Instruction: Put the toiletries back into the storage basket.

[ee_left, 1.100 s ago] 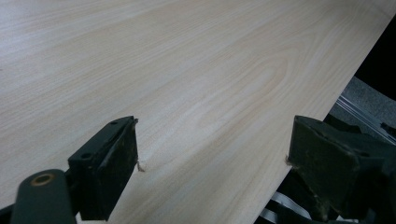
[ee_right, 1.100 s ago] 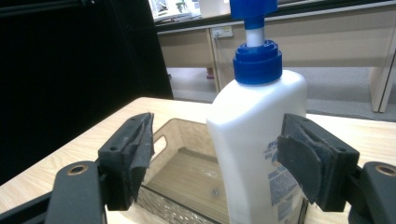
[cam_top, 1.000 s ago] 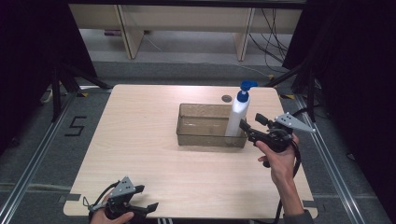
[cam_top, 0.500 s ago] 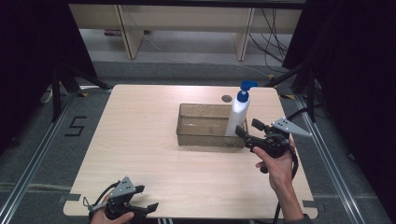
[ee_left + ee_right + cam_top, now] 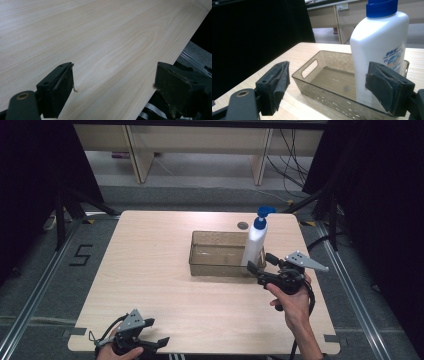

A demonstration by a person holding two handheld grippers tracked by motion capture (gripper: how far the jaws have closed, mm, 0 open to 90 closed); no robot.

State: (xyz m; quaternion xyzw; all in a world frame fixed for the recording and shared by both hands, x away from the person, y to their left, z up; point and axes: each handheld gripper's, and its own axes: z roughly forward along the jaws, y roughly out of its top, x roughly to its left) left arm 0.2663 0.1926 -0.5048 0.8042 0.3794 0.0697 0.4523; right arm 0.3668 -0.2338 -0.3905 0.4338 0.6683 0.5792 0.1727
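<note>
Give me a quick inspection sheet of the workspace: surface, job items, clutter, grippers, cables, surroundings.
Surface: light wood table, bare apart from the items below.
Job's things: clear bin; white pump bottle upright in its right end.
Clutter: small dark disc behind the bin.
Grippers: right gripper open, beside the bin; left gripper open at the near edge.
Cables: black cable at the right wrist.
Surroundings: wooden shelving, floor mark "5".

pump bottle (image 5: 379,52) top cut off by the edge, small round thing (image 5: 243,225) on table too tiny to tell
</note>
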